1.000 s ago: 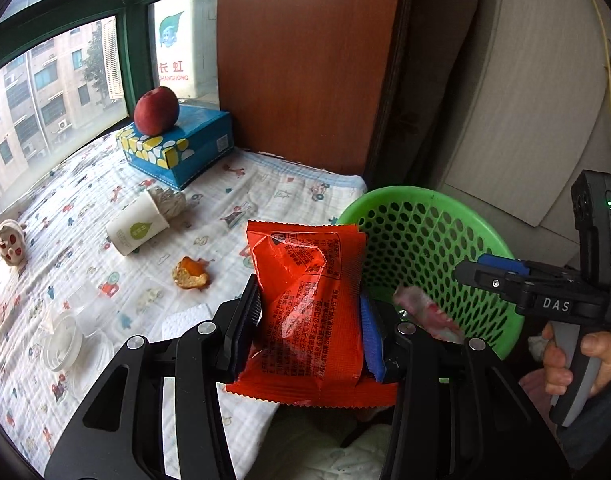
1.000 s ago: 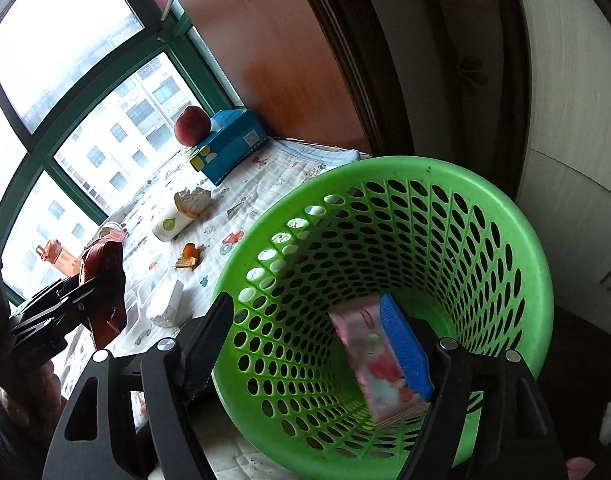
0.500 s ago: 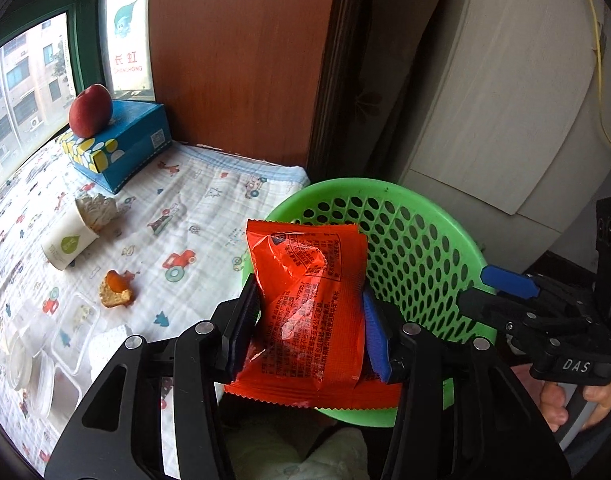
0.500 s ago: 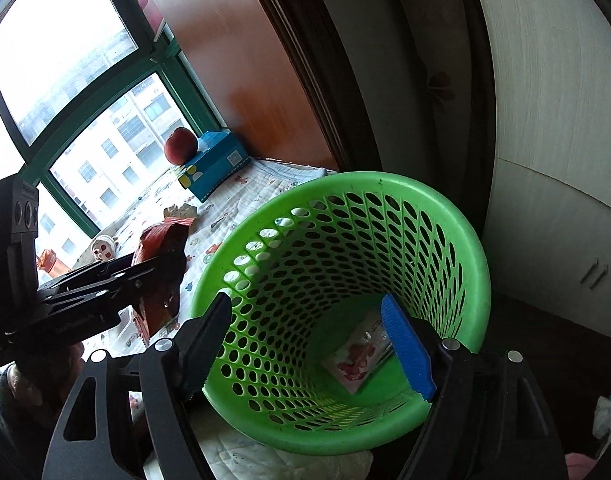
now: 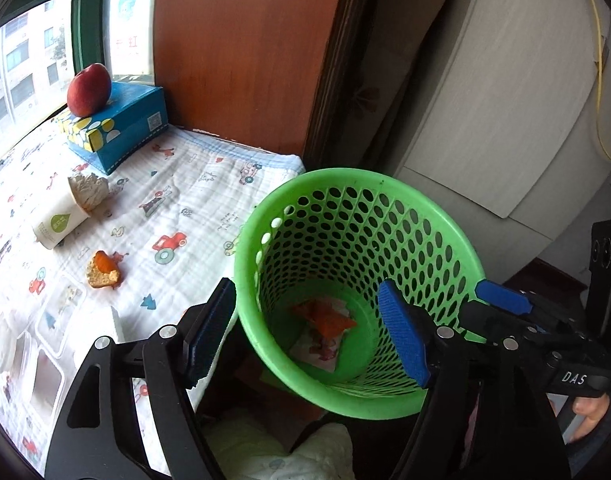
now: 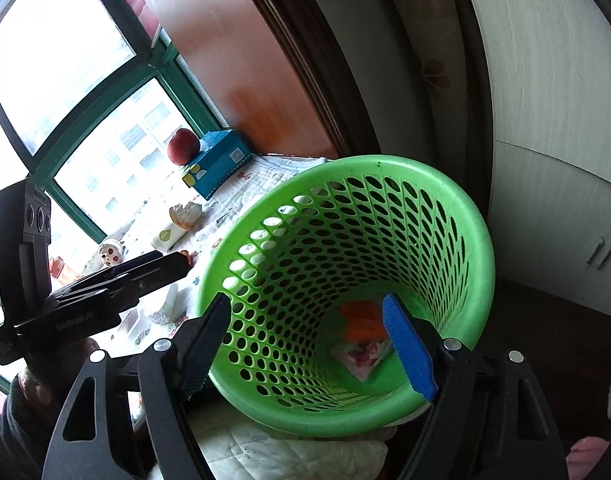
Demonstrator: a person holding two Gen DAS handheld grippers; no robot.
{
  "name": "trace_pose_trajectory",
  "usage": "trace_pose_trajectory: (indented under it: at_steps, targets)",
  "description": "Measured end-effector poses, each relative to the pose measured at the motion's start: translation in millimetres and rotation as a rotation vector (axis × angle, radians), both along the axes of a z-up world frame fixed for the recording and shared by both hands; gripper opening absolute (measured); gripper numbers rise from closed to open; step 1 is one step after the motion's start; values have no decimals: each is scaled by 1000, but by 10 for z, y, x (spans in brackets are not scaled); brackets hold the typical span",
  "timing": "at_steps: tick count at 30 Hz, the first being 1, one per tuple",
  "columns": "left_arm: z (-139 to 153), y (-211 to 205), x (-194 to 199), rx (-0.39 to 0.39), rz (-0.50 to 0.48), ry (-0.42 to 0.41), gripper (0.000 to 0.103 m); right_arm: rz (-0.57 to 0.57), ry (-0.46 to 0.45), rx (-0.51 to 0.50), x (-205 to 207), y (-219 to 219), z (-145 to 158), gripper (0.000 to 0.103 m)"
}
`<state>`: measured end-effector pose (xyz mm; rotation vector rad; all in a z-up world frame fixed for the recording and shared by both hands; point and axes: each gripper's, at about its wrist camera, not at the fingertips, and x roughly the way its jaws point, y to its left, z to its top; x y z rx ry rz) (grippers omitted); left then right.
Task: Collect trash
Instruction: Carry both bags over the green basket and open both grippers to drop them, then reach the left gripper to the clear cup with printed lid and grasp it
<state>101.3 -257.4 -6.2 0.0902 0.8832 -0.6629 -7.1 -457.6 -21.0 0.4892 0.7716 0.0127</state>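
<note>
A green perforated basket stands beside the bed edge, and both grippers hover over its mouth. My left gripper is open, its jaws still opening, with nothing between them. The orange snack packet lies at the bottom of the basket on top of a pink-and-white wrapper. In the right wrist view my right gripper stands open and empty above the basket. There the orange packet and the wrapper show below it.
On the patterned sheet lie a paper cup stuffed with crumpled paper, an orange food scrap and clear plastic tubs. A blue tissue box carries a red apple. A wooden panel and white cupboards stand behind the basket.
My left gripper swung over the basket, opened and let the orange packet fall inside. The pink wrapper dropped away from my right gripper's finger to the basket bottom.
</note>
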Motion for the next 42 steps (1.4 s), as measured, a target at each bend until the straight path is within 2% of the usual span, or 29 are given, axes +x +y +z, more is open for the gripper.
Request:
trace_pose_trajectory:
  at_steps: [10, 18, 26, 34, 38, 42]
  targets:
    - [-13, 742, 26, 15, 171, -2, 73, 84, -14, -44, 114, 463, 83, 76]
    - [-144, 1445, 63, 44, 337, 20, 73, 172, -14, -53, 316, 886, 99, 77]
    - [-229, 2208, 271, 75, 503, 23, 73, 244, -5, -60, 517, 1275, 100, 77]
    - [-388, 3044, 673, 108, 669, 53, 73, 322, 13, -70, 738, 1658, 52, 77]
    - [-477, 3286, 840, 108, 694, 75, 73, 354, 27, -80, 852, 1831, -5, 77]
    - [-573, 3364, 1014, 110, 675, 86, 73, 380, 43, -83, 970, 1983, -69, 77]
